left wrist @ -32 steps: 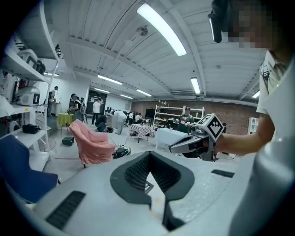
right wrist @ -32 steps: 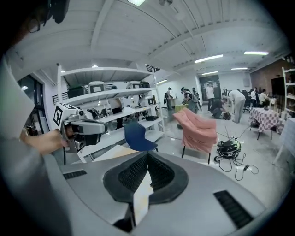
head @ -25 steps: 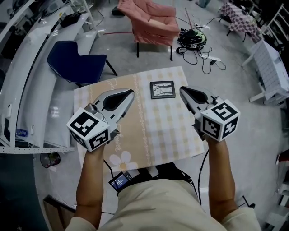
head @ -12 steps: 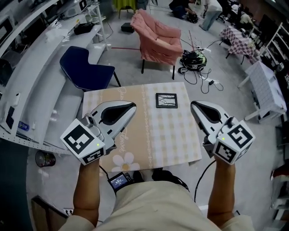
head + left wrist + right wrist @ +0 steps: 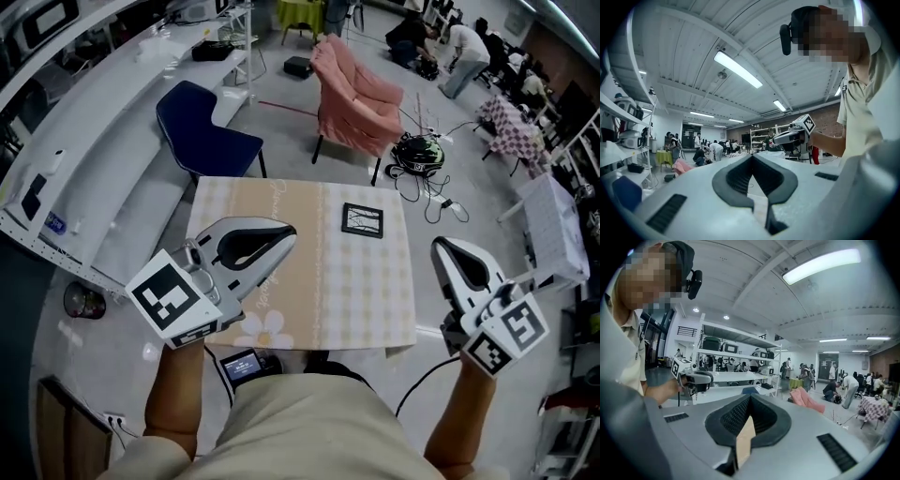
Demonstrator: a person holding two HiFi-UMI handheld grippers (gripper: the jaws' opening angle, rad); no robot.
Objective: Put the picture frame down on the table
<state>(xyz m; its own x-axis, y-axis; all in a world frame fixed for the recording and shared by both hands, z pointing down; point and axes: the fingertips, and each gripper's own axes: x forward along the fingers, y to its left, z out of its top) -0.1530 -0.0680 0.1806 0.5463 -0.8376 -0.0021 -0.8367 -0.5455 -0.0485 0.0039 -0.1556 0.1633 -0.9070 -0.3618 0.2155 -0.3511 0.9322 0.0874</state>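
since a second ago: both claws sat over the table then, close on either side of the picture frame [image 5: 362, 219]. now they are pulled back toward me and spread wide. left gripper [image 5: 289, 232] hangs over the near-left part of the table [image 5: 309, 300], above the tan strip of the cloth. right gripper [image 5: 440, 246] has gone off the table's right edge and is over the floor. both are well apart from the frame. head camera has also tipped up: more of the room shows, and the table sits smaller and further down the view.

frame has not shifted on the cloth. it lies flat, face up, on the far-right part of the table, on the checked part of the cloth, alone, with nothing touching it.

left claw: in the left gripper view the dark pads meet at the tip, jaws fully together, nothing between them. it points about level across the room, and the right gripper shows beyond it in my other hand.

right claw: the right gripper view shows the same, pads closed against each other and nothing gripped. a tan sliver shows in the slot below the pads; cannot tell what it is.

both jaws were closed in the earlier frames too.

around the table: blue chair [image 5: 202, 127] at far left, pink armchair [image 5: 361, 94] beyond the far edge, a tangle of cables [image 5: 422, 155] on the floor at far right.
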